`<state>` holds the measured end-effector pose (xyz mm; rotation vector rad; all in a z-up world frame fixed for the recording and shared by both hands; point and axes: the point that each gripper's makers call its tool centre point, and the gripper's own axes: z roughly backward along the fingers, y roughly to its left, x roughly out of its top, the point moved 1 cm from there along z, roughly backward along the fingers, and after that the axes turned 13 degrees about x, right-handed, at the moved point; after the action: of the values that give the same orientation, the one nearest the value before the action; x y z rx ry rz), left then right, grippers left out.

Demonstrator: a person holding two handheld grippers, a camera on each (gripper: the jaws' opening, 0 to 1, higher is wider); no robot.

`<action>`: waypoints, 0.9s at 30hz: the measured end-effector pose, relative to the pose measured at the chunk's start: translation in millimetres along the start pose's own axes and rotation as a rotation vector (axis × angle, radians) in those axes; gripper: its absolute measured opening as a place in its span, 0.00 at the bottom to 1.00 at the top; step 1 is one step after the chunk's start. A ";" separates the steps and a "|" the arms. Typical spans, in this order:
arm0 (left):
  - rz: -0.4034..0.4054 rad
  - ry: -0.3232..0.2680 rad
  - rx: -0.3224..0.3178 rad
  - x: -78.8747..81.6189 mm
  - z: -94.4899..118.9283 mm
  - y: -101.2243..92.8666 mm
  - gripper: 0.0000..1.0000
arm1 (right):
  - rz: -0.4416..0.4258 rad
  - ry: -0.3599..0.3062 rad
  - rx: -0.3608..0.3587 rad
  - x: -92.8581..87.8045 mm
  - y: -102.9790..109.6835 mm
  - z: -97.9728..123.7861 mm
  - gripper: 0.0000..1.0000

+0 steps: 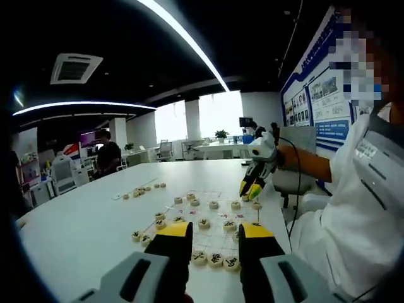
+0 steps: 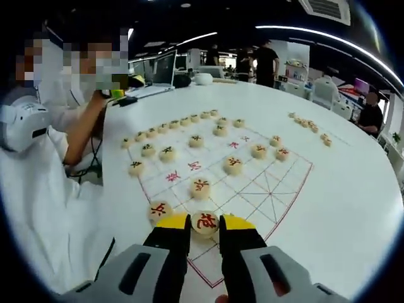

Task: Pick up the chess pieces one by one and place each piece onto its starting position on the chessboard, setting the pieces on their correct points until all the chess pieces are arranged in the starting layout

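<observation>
Left gripper view has the left claw (image 1: 214, 235) hanging narrow and empty over the near row of pieces (image 1: 215, 259), so it can stay put. Right gripper view shows the right claw (image 2: 204, 225) pinching a red-marked disc (image 2: 206, 222) at the near edge of the chessboard (image 2: 278, 189); I'd lower it flat onto its line crossing before letting go. Just left of that claw sits another red disc (image 2: 160, 210), easy to nudge, and spare pieces (image 2: 309, 124) lie well off across the desk (image 2: 353, 208).
</observation>
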<state>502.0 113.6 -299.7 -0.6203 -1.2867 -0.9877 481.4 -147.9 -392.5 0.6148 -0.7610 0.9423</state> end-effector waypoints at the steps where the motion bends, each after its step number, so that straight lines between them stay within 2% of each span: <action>1: -0.004 0.002 -0.004 -0.3 -0.2 -1.6 0.31 | 0.002 0.001 0.006 -0.1 0.9 -0.7 0.20; 10: 0.000 0.003 0.000 -0.3 0.4 -0.8 0.31 | 0.028 0.018 0.041 1.1 8.1 -5.3 0.20; 13: -0.001 0.002 -0.003 0.0 0.3 -1.7 0.31 | 0.072 0.039 0.031 0.6 6.2 -4.7 0.20; 16: 0.000 0.002 -0.004 0.2 -0.2 -1.5 0.31 | 0.068 0.049 0.022 0.5 5.0 -3.4 0.22; 23: 0.005 0.000 0.007 0.4 1.4 2.3 0.31 | 0.039 -0.028 0.039 15.2 6.4 1.8 0.26; 27: 0.003 0.002 0.008 0.1 0.9 2.4 0.31 | -0.001 -0.083 -0.012 26.8 -9.7 7.9 0.27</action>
<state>503.6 115.5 -299.1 -0.6146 -1.2867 -0.9800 497.5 -145.5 -367.8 0.6470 -0.8394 0.9147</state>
